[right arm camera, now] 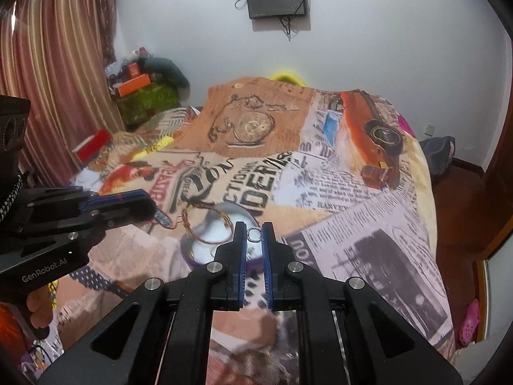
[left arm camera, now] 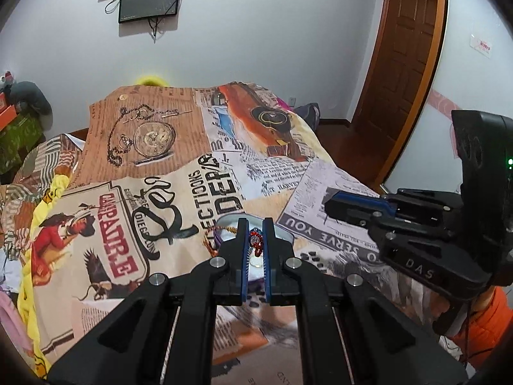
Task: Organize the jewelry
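Both views are evenly lit by soft indoor light, with only weak shadows under each gripper. The fisheye lens bends the wall [left arm camera: 288, 48] and door [left arm camera: 404, 64] strongly near the dark round edges. The bedcover [right arm camera: 352, 192] just beside and below the right gripper [right arm camera: 255, 234] is smeared by motion blur, while farther prints stay fairly sharp.

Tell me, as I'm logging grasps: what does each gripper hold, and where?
Left gripper: red beaded piece, pinched mid-strand. Right gripper: small silver ring, which part is pinched cannot be told.

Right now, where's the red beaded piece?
In the left wrist view the red beaded piece sits low and central, pinched between the left gripper's blue pads, just in front of the round tin on the printed bedspread.
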